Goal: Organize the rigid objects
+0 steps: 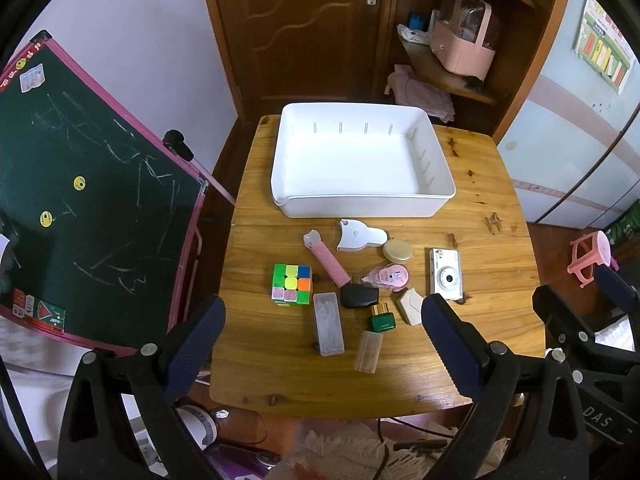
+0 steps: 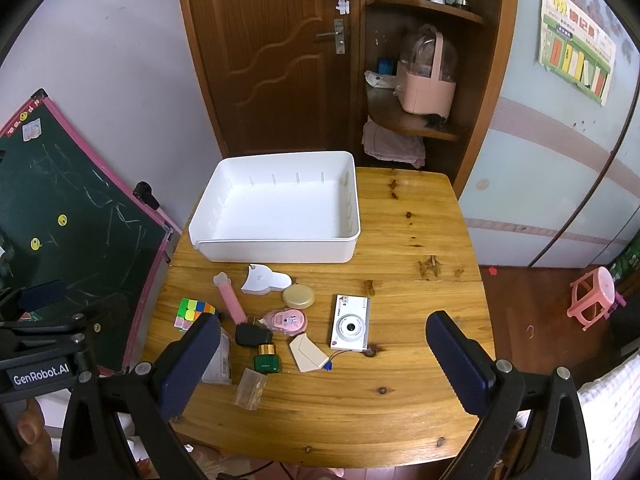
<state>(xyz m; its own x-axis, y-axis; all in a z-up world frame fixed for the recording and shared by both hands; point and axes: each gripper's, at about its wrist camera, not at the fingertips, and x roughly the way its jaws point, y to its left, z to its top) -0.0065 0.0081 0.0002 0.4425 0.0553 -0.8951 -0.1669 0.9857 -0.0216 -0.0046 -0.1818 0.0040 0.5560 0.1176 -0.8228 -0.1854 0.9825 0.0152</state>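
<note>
An empty white bin (image 1: pixel 362 204) (image 2: pixel 276 249) stands at the far side of the wooden table (image 1: pixel 492 240) (image 2: pixel 416 248). In front of it lie several small items: a colour cube (image 1: pixel 292 283) (image 2: pixel 193 311), a pink dispenser (image 1: pixel 326 262), a white camera (image 1: pixel 446 274) (image 2: pixel 350 323), a gold lid (image 1: pixel 397 251), a black adapter (image 1: pixel 359 296), a green bottle (image 1: pixel 382 319) and a clear case (image 1: pixel 329 324). My left gripper (image 1: pixel 322 336) hangs open above the near items. My right gripper (image 2: pixel 322 354) is open too, above the table's front.
A green chalkboard (image 1: pixel 80 208) with a pink frame leans at the table's left. A brown door (image 2: pixel 276 52) and shelves with a pink basket (image 2: pixel 428 80) stand behind. A pink stool (image 2: pixel 592 298) sits on the floor at right.
</note>
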